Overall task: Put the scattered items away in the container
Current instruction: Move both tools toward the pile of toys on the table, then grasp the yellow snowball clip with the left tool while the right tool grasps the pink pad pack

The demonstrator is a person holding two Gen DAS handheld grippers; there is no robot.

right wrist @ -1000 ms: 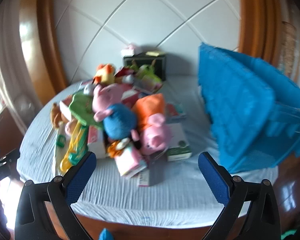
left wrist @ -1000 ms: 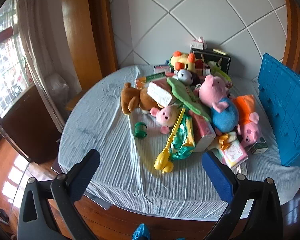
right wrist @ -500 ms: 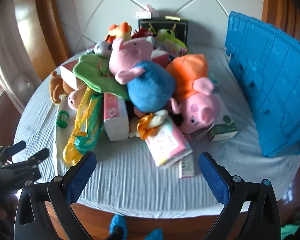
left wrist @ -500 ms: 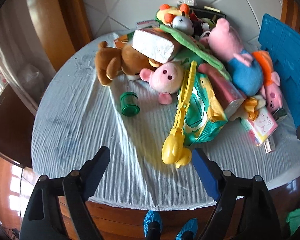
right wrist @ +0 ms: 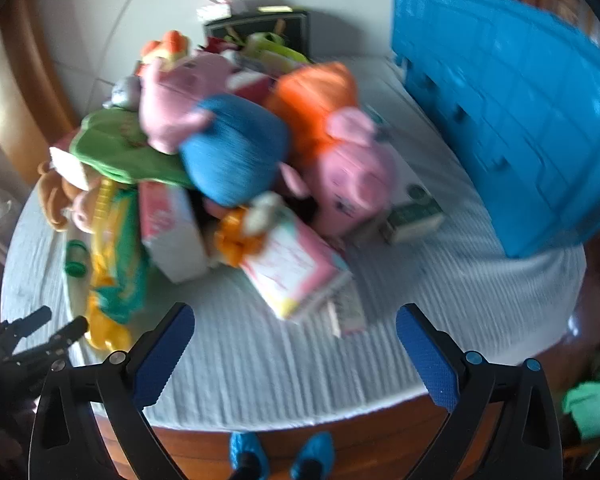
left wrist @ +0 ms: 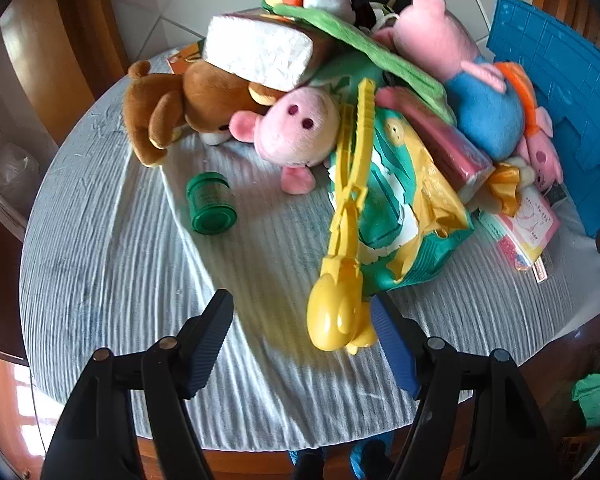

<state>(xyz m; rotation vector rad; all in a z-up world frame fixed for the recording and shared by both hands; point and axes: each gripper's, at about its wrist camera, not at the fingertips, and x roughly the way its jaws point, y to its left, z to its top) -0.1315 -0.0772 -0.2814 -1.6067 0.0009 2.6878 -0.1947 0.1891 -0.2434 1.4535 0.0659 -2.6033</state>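
Right wrist view blurred, perhaps motion.

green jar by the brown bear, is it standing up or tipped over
Tipped over. The green jar lies on its side on the tablecloth, one round end facing the camera.

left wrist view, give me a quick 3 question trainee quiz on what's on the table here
1. True or false: the green jar lies on its side on the cloth, apart from the pile.
2. Which thing is nearest the left gripper? A) brown plush bear B) yellow plastic tongs C) blue crate
3. Fill in: the white foam block rests on top of the ____.

Key: 1 true. 2 B: the tongs' round scoop end sits just ahead of the right-hand finger; the jaws have just been closing, with nothing between them. 3 brown plush bear.
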